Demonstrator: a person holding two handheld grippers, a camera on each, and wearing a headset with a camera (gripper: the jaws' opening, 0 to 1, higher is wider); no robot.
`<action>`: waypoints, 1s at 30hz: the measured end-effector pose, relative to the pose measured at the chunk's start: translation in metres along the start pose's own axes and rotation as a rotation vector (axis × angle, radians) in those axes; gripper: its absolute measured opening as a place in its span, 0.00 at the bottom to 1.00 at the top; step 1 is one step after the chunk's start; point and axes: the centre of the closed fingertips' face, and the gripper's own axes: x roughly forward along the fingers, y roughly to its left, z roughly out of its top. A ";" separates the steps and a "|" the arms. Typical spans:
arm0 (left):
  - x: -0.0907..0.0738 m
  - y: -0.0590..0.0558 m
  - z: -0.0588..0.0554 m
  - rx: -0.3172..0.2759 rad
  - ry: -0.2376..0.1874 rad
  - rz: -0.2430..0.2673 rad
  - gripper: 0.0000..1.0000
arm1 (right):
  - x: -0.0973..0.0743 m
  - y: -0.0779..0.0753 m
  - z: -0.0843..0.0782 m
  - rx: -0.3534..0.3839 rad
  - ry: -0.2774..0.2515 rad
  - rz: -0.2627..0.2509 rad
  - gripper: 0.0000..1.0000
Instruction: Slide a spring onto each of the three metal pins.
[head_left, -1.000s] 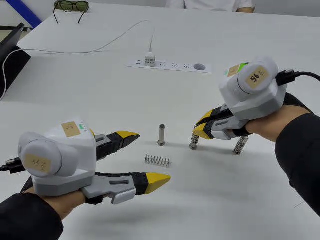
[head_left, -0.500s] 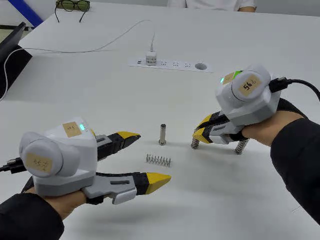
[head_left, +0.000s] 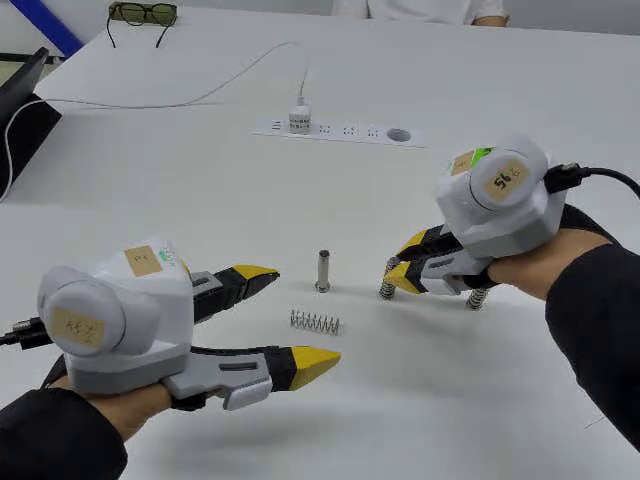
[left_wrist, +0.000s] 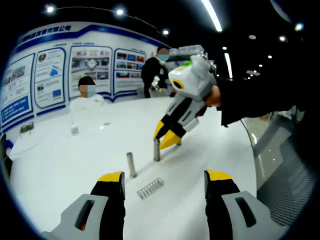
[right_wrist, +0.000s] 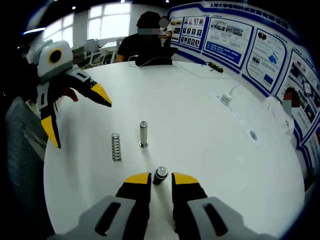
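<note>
The white, smooth counter (head_left: 200, 200) carries three short metal pins standing upright in a loose row around its middle. The bare pin (head_left: 322, 270) at the left of the row is a plain grey cylinder with a slightly wider foot. Just on the near side of it the loose spring (head_left: 315, 322), a thin wire coil, lies flat on its side, apart from the pin.

The middle pin (head_left: 386, 287) wears a coil wound round its shaft, and so does the right-hand pin (head_left: 478, 296), which is partly hidden under the hand.

The right claw (right_wrist: 161, 178) has its yellow-tipped jaws drawn close together on either side of the middle pin's rounded top. The gap on each side is slim, and I cannot tell whether the pads press on the pin.

The left claw (left_wrist: 165, 176) is spread wide and holds nothing. It hovers on the near left side of the row, with the loose spring and bare pin ahead of its jaws.

Toward the far edge lies a flat white power strip (head_left: 345, 130) with a white plug (head_left: 299, 118) seated in one socket. The plug's thin cable (head_left: 200, 98) trails toward the left edge. Dark-framed glasses (head_left: 143, 14) rest near the far left corner.
</note>
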 end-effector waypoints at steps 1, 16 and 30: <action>0.000 0.000 0.000 0.000 0.000 0.001 0.65 | -0.001 0.000 -0.002 0.003 0.002 -0.001 0.17; 0.000 -0.001 0.002 0.005 0.000 -0.001 0.65 | -0.003 0.013 -0.016 0.030 0.009 0.013 0.17; -0.001 -0.001 0.000 0.007 0.002 0.002 0.65 | 0.008 0.043 -0.011 0.027 -0.003 0.067 0.17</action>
